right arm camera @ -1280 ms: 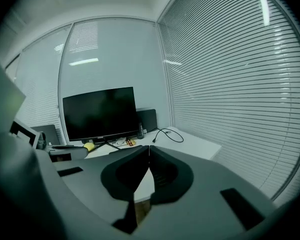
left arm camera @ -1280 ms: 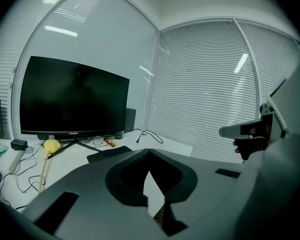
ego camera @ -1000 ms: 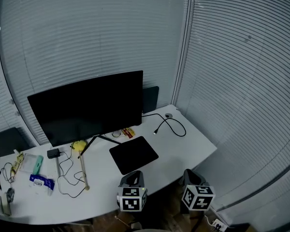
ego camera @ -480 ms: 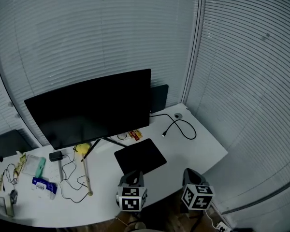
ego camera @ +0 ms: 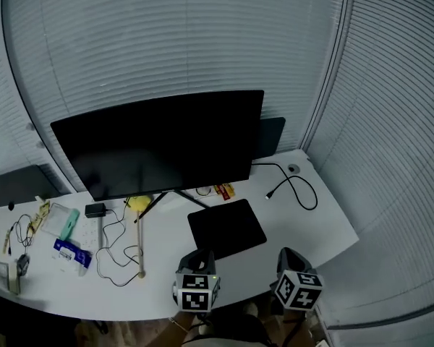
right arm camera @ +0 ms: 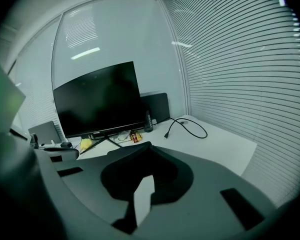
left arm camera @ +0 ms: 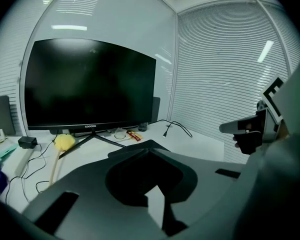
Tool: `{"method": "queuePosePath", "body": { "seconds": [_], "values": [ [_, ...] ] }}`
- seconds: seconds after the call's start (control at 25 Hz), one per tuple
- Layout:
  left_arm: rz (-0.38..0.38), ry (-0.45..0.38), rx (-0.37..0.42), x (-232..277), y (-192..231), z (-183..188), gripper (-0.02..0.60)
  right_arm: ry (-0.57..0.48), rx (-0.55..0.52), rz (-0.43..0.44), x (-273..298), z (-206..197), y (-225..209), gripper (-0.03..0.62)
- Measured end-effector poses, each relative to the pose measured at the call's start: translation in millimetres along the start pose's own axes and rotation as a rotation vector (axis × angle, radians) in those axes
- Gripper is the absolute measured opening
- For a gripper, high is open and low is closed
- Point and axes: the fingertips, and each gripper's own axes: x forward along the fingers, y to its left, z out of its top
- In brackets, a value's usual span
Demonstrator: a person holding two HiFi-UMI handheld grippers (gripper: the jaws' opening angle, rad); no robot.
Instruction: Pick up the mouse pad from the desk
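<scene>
The mouse pad (ego camera: pixel 226 228) is seen lying flat on the surface (ego camera: pixel 315 223) before the monitor (ego camera: pixel 159 143), not yet grasped. The left claw (ego camera: pixel 197 256) and right claw (ego camera: pixel 288 254) are held closed and empty, near its front edge.

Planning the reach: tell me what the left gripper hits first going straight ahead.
Probably the monitor, near its lower edge: the left gripper sits above the desk and would pass over the mouse pad just ahead. Height is hard to judge.

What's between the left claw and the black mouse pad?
Nothing but a bare strip of white desk. The head view shows no objects between the left claw and the mouse pad.
</scene>
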Motion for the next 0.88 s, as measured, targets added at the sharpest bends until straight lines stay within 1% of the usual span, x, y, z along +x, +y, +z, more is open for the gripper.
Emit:
{"method": "queuePosePath", "body": {
  "seconds": [0.12, 0.24, 0.4, 0.56, 0.68, 0.8, 0.88],
  "values": [
    [0.06, -0.007, -0.037, 1.3, 11.9, 1.5, 0.017, 0.005, -0.032, 0.055, 19.4, 12.3, 8.5, 0.034],
    [0.122, -0.029, -0.07, -1.0, 20.4, 11.2, 0.015, 0.006, -0.072, 0.12, 37.2, 30.8, 20.1, 0.034],
    [0.224, -0.051, -0.118, -7.8, 32.1, 23.9, 0.015, 0.01, -0.135, 0.232, 62.5, 56.0, 42.6, 0.034],
    [0.324, -0.058, -0.172, -14.9, 43.6, 22.9, 0.017, 0.019, -0.188, 0.336, 80.2, 69.8, 63.5, 0.034],
    [0.368, -0.047, -0.182, -21.0, 46.7, 21.5, 0.015, 0.024, -0.211, 0.366, 88.0, 74.2, 68.3, 0.034],
    [0.412, -0.045, -0.182, -25.2, 52.0, 17.2, 0.015, 0.049, -0.212, 0.391, 100.8, 65.1, 72.2, 0.034],
    [0.443, -0.051, -0.193, -28.5, 59.0, 13.0, 0.015, 0.064, -0.232, 0.417, 105.9, 57.6, 79.5, 0.034]
  ]
}}
